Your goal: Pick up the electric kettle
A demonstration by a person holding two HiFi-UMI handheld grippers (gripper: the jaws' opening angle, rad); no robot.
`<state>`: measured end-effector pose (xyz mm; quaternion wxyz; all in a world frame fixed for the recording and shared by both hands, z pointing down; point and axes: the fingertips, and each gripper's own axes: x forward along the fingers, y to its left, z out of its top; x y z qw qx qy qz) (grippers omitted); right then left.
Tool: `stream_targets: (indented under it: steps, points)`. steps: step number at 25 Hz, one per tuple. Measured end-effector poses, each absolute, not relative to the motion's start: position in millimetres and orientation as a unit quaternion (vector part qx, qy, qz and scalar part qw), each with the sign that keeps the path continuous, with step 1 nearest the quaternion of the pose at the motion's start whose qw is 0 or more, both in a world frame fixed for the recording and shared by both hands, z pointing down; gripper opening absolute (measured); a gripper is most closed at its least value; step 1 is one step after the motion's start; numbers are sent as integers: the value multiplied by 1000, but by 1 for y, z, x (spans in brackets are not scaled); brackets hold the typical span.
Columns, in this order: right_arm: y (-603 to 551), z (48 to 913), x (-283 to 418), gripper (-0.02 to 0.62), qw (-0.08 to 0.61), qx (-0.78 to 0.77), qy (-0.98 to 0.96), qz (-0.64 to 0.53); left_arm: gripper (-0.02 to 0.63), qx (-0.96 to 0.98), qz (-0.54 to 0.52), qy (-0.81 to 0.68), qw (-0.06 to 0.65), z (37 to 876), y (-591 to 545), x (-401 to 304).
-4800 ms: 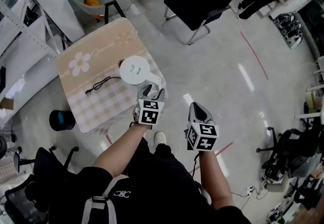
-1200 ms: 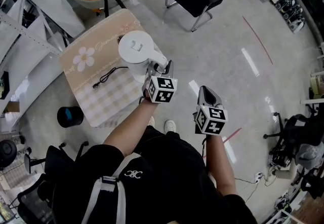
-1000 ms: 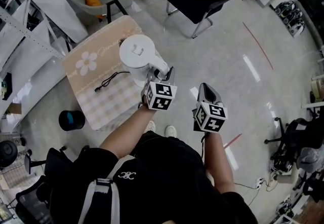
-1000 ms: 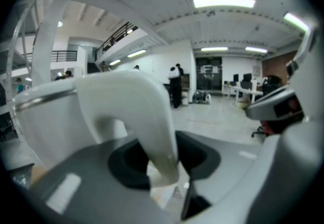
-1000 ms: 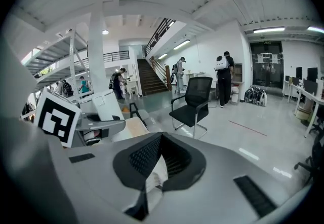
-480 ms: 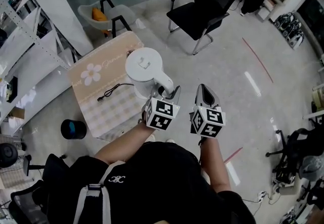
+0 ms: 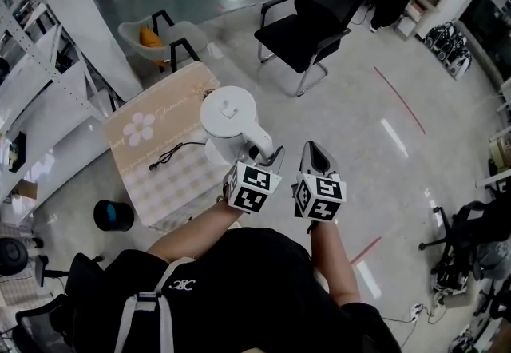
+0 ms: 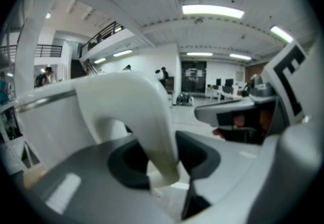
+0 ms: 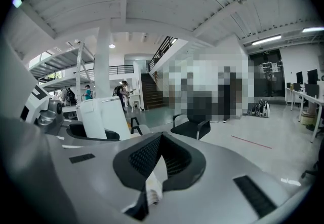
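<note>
- Kettle (image 7: 229, 112): white, lid up, over the near right corner of the cloth-covered surface (image 7: 136, 132). The head view does not show whether its foot is quite clear of the cloth.
- Left of it, a black cord (image 7: 171, 156) lies slack on the cloth and runs in toward the kettle's foot. What it joins is hidden. Judgement: raise straight up and watch the cord. If it goes taut or starts to drag, it is tied to the load.
- Handle (image 8: 139, 116) is on the kettle's near right side. In the left gripper view it arches over and runs down between the jaws, with the body off to their left.
- Left tool (image 7: 273, 160) pinches that down-running part of the handle, one jaw on each side.
- Judgement: the hold sits well to one side of the weight, so the body will want to sag away from the jaws. Lift slowly, with the wrist locked and no roll. Contents are unseen, so treat it as full and keep the lid level.
- Right tool (image 7: 312, 153) is just right of the left one, jaws pressed together on nothing, and is not touching the kettle. Judgement: hold it off so that it cannot knock the handle.
- Far right, a black chair (image 7: 307, 20) stands well apart and is no obstacle.
</note>
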<state>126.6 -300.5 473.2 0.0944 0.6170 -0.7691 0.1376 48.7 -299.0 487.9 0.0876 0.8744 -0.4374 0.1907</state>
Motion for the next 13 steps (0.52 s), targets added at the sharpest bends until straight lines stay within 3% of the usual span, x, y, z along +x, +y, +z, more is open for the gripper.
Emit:
stream_targets:
  steps: [13]
  points:
    - [-285, 475, 134, -2, 96, 619, -767, 140, 144, 882, 181, -426, 92, 483, -290, 67]
